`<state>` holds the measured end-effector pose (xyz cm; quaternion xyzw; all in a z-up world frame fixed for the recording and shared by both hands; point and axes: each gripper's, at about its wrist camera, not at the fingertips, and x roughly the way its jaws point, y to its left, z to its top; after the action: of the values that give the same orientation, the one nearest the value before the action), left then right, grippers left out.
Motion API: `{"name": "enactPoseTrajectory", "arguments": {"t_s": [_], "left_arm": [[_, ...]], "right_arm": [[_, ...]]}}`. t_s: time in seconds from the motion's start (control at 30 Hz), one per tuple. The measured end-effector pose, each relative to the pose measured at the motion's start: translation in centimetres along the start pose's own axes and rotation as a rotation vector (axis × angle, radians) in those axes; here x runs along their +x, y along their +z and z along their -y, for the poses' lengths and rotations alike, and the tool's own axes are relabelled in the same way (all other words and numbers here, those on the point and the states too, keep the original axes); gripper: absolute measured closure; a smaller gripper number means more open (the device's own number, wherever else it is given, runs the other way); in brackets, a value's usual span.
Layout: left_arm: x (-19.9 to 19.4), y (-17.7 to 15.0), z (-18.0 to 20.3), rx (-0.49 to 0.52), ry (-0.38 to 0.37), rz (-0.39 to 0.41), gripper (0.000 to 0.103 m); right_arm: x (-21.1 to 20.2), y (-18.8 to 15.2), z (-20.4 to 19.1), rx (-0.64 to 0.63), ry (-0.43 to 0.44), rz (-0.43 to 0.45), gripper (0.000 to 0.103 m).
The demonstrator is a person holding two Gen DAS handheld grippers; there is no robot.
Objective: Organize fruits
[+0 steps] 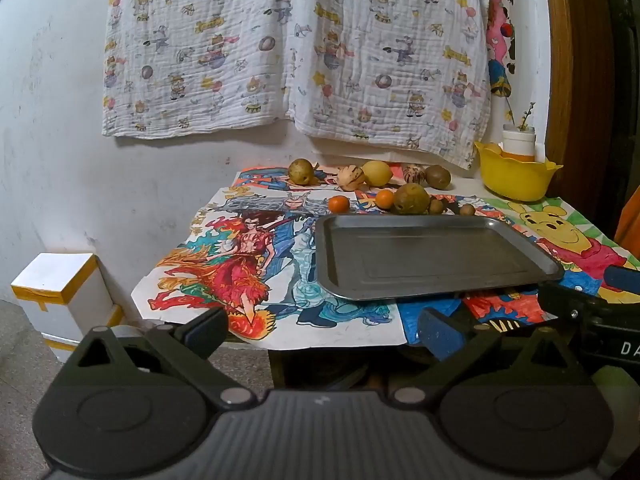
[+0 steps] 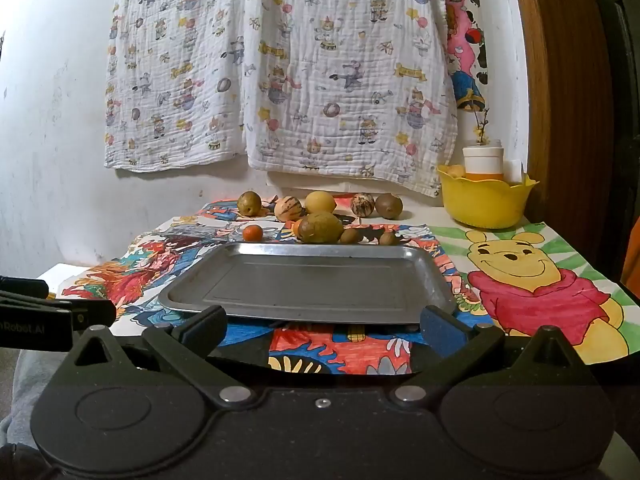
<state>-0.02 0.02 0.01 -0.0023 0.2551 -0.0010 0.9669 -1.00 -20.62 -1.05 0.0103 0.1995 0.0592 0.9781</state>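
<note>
A bare metal tray [image 1: 432, 276] [image 2: 308, 304] lies on a table covered with coloured drawings. Behind it sit several fruits: a yellow lemon [image 1: 377, 173] [image 2: 319, 201], a large green-brown fruit [image 1: 411, 199] [image 2: 320, 227], small oranges [image 1: 339, 204] [image 2: 253, 233], a striped fruit [image 1: 351, 177] [image 2: 287, 208] and brown ones. My left gripper [image 1: 322, 330] hangs open off the table's near left corner, nothing between its fingers. My right gripper [image 2: 322, 330] stands open at the tray's near edge, holding nothing.
A yellow bowl [image 1: 514, 176] [image 2: 486, 204] with a white jar stands at the back right corner. A patterned cloth [image 1: 296, 48] hangs on the wall behind. White boxes [image 1: 60, 292] sit on the floor to the left. A Pooh drawing [image 2: 532, 280] covers the table's right side.
</note>
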Motion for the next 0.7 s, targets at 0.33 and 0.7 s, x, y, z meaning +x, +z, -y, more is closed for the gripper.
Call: {"name": "enactPoseTrajectory", "arguments": {"t_s": [0.33, 0.7], "left_arm": [[0.02, 0.00, 0.02, 0.005, 0.003, -0.005, 0.000], [0.02, 0.00, 0.02, 0.007, 0.004, -0.005, 0.000]], "right_arm": [[0.06, 0.07, 0.01, -0.003, 0.001, 0.001, 0.001], [-0.01, 0.19, -0.23, -0.006, -0.001, 0.006, 0.001]]}}
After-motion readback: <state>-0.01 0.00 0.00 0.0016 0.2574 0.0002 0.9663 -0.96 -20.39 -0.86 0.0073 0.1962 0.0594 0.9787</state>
